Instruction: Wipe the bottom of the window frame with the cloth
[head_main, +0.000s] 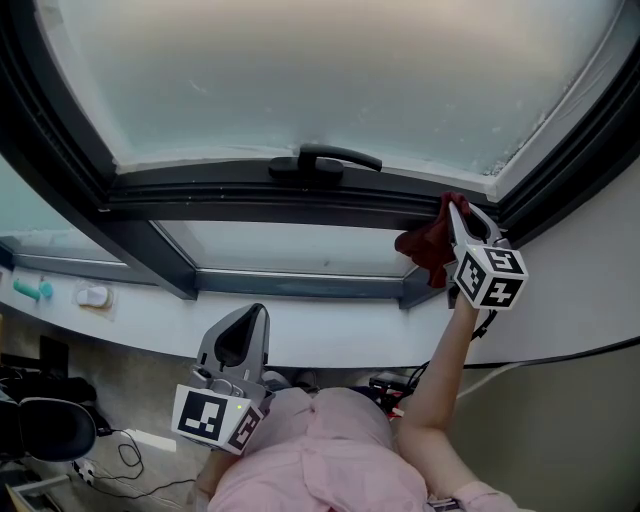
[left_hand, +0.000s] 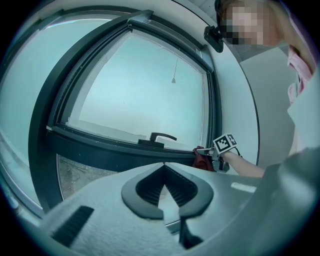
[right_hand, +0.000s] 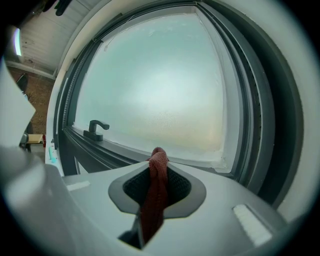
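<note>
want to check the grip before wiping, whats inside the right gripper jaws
A dark red cloth, pinched between the right hand-held gripper's jaws. A bunch pokes out in front and the rest runs back between the pads. The pads hide how much of it is clamped.

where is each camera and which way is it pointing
Head view: on the person's head, looking steeply down at the window frame; shows the left gripper low, the right gripper raised on an outstretched arm.
Left gripper view: on the left gripper, facing the window frame from below; its shut, empty jaws fill the foreground.
Right gripper view: on the right gripper near the frame's right corner, facing the glass; its jaws clamp the cloth.
Shared: all three show the window handle.
</note>
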